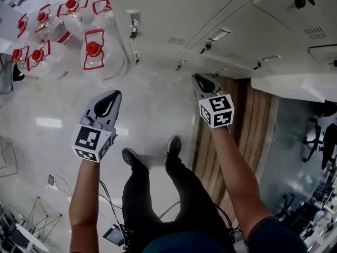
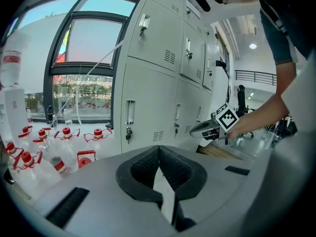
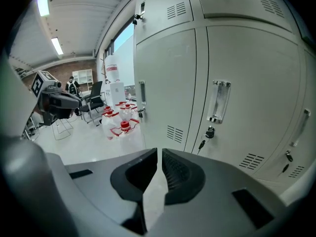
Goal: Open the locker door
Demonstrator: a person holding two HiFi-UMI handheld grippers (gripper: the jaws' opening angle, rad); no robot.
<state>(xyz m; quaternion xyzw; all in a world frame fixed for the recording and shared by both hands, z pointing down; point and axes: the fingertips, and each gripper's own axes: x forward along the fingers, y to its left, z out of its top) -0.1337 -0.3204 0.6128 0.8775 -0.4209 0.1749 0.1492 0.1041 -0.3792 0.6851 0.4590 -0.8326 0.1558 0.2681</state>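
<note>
A bank of white metal lockers [image 1: 174, 25] fills the top of the head view, all doors closed. In the right gripper view the nearest locker door [image 3: 247, 93] has a clear vertical handle [image 3: 218, 101] with a key [image 3: 209, 132] in the lock below it. My right gripper [image 3: 159, 157] is shut and empty, a short way in front of that door and not touching it. My left gripper [image 2: 159, 154] is also shut with nothing in it, pointing at a lower locker handle [image 2: 130, 113] from farther back. In the head view the left gripper [image 1: 111, 96] and the right gripper [image 1: 199, 78] hover over the floor.
Several large water bottles with red caps [image 1: 92, 49] stand on the floor left of the lockers. A strip of wooden boards [image 1: 231, 141] lies to the right under my right arm. Office chairs [image 1: 316, 136] stand at the far right. My feet [image 1: 174, 146] are on the pale floor.
</note>
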